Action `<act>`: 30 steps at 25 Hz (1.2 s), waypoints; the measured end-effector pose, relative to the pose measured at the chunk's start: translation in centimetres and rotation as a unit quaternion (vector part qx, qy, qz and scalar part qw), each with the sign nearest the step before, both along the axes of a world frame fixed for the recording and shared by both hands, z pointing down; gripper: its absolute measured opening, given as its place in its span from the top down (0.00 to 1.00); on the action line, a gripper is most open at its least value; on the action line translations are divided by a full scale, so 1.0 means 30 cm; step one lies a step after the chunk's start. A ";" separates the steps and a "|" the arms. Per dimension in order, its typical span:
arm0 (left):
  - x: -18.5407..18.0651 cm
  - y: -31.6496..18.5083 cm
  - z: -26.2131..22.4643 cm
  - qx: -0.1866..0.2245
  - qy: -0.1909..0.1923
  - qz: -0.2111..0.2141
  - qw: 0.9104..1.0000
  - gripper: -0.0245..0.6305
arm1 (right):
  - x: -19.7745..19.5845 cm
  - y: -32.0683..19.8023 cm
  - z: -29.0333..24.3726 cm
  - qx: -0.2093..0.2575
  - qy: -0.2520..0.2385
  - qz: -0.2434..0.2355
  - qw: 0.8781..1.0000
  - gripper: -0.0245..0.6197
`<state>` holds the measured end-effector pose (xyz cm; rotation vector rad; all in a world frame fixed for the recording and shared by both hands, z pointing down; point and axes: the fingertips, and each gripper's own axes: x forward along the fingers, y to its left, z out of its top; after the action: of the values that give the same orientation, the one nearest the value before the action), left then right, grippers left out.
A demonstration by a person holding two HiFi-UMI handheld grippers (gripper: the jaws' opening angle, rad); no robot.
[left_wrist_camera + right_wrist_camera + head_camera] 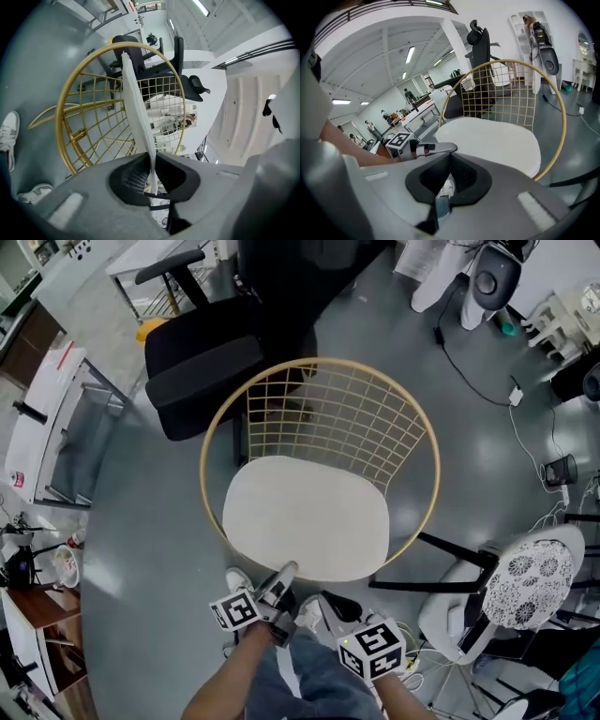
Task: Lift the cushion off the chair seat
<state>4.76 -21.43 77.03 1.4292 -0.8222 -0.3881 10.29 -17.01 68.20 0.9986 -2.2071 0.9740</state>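
Cushion (306,517) lies flat, long axis left-right.

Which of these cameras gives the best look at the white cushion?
The head view: it looks down on the whole cushion lying on the chair. The left gripper view sees it edge-on, a thin strip pinched in the left gripper. The right gripper view shows most of its top at a slant.

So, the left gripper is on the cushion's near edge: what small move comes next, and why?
Probably raise the left gripper, lifting the cushion clear of the chair. Its fingers pinch the cushion's near edge, yet most of the cushion lies on the seat; the right gripper holds nothing.
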 end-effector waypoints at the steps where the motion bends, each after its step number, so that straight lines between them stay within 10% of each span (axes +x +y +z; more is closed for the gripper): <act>1: -0.002 -0.007 -0.022 0.002 -0.008 0.001 1.000 0.90 | 0.006 -0.012 -0.016 0.003 -0.002 0.005 1.000 0.96; 18: 0.040 -0.102 -0.448 0.070 -0.012 -0.013 0.997 0.91 | 0.069 -0.095 -0.338 0.079 -0.034 0.050 0.995 0.96; 23: -0.010 -0.085 -0.549 0.087 -0.070 0.011 0.994 0.91 | 0.053 -0.109 -0.436 0.097 -0.046 0.065 0.992 0.96; 30: -0.016 -0.108 -0.740 0.117 -0.019 0.014 0.993 0.91 | 0.016 -0.153 -0.572 0.138 -0.055 0.103 0.984 0.96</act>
<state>4.29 -24.68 54.82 1.6689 -0.8075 -0.4485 10.78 -21.59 51.04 1.3491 -2.4126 0.8417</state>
